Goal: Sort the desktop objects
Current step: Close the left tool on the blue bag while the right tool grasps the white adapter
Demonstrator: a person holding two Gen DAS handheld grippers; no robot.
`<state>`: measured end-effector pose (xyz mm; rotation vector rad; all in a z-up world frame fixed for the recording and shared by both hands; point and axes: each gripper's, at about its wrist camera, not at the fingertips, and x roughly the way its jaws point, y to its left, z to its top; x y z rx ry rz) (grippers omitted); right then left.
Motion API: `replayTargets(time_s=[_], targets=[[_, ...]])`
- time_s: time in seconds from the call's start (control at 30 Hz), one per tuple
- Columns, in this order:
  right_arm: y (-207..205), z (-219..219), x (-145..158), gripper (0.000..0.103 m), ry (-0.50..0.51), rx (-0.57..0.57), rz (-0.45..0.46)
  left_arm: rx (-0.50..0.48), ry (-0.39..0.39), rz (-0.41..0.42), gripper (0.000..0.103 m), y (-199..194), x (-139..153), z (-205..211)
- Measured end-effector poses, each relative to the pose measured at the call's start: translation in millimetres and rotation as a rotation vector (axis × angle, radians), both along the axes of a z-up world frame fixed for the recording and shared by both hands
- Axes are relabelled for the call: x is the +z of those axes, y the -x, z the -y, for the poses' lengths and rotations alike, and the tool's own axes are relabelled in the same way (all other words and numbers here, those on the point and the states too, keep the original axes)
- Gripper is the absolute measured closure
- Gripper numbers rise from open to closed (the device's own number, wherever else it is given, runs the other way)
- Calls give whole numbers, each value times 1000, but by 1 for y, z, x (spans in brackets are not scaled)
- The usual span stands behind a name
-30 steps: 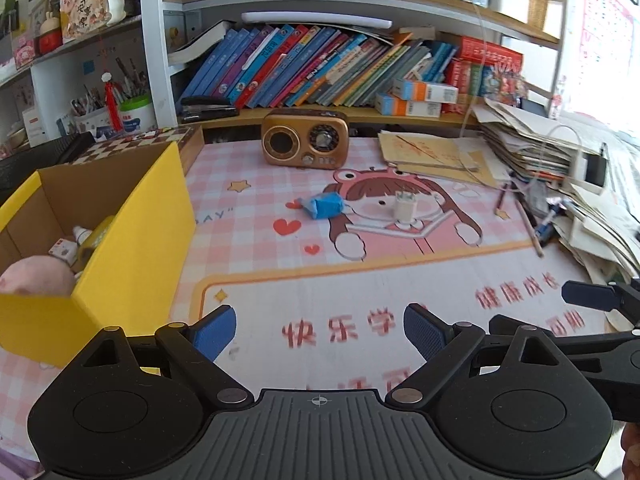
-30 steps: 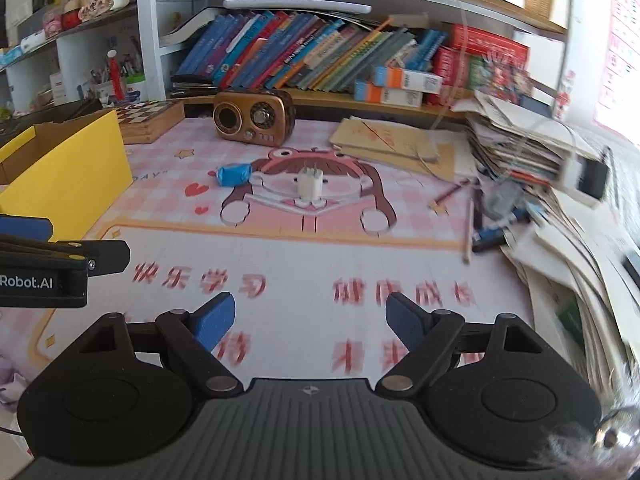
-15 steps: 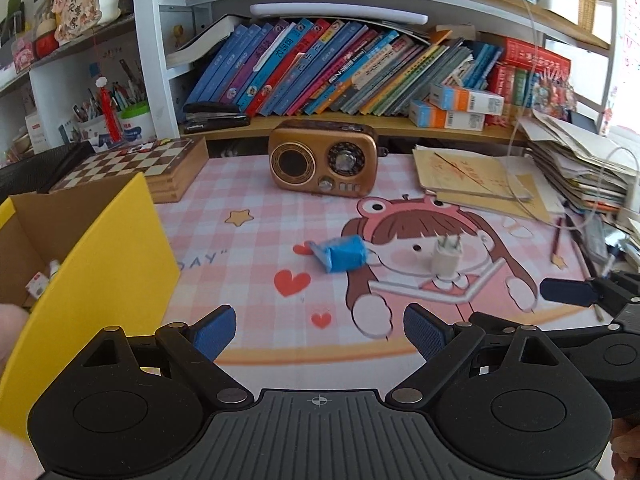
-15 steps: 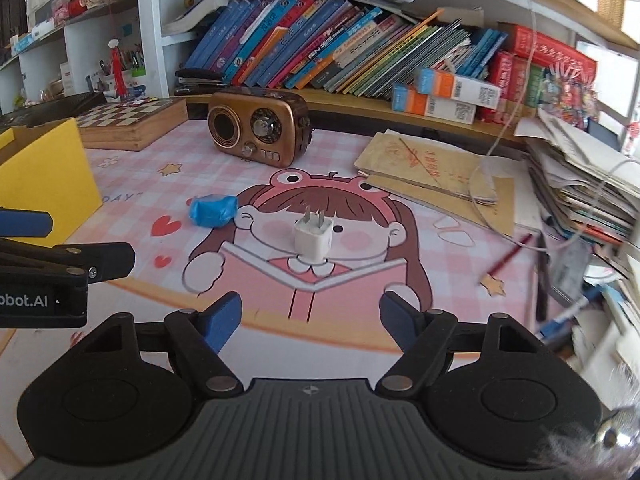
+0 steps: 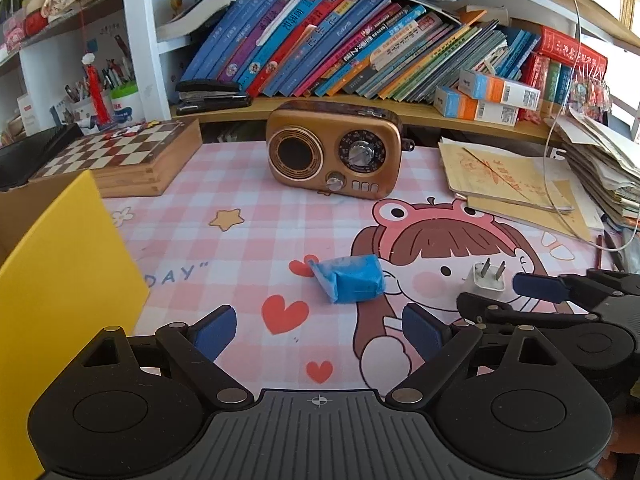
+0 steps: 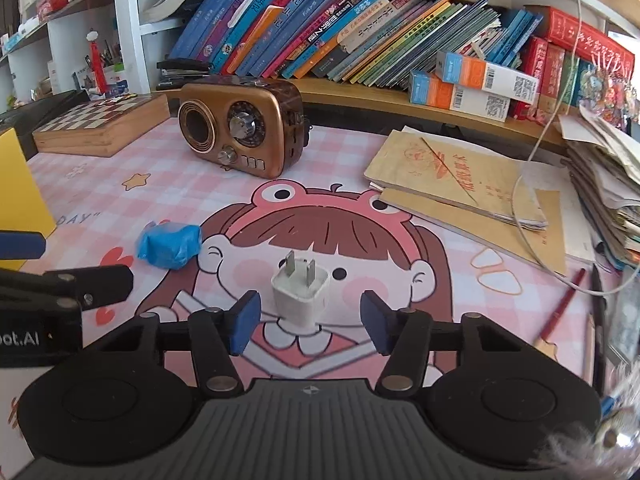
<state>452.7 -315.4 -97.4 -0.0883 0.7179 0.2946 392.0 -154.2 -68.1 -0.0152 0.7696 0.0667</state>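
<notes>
At the left edge of the desk mat (image 5: pixel 248 240) stands the yellow cardboard box (image 5: pixel 60 272), open at the top and near the front edge, which looks like the place where sorted things are meant to go. Behind it, at the back left corner, lies a wooden chessboard box (image 5: pixel 120 160). Next to the right, the left gripper (image 5: pixel 318 330) hangs low over the front of the mat with its blue pads spread wide and nothing between them; it points at the blue wrapped packet (image 5: pixel 348 278), which lies flat near the middle of the mat, well ahead of the fingertips and untouched. Probably this hand is lined up so that it can take the packet next. Behind the packet, by the back edge, a bronze retro radio (image 5: pixel 334 148) stands upright facing forward. Right of the packet the white plug adapter (image 6: pixel 301 294) stands on its base with its two prongs up, on the cartoon girl's face. The right gripper (image 6: pixel 308 322) has its jaws wide apart with one pad on either side of the adapter, neither yet touching it, so a squeeze would likely catch its flat sides. Further right, tan exercise books (image 6: pixel 460 182) lie by the back right, and a leaning paper stack (image 6: pixel 604 184) crowds the right edge.
</notes>
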Motion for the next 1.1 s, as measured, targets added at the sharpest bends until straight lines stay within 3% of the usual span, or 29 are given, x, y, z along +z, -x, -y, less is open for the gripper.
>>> replayTargets(time_s=[0.17, 0.33, 0.47, 0.7, 0.87, 1.1], targets=[[-8, 5, -3, 73, -22, 16, 8, 2, 18, -10, 12, -14, -7, 3], [-5, 19, 0, 73, -29, -10, 12, 7, 25, -19, 18, -32, -15, 9], [-1, 31, 5, 73, -34, -23, 15, 16, -4, -25, 29, -45, -21, 16], [8, 44, 12, 73, -42, -39, 26, 44, -10, -50, 64, -52, -30, 17], [12, 46, 14, 73, -49, -47, 30, 29, -21, -27, 66, -46, -25, 17], [20, 41, 19, 73, -66, -35, 39, 3, -2, 36, 66, -27, 3, 14]])
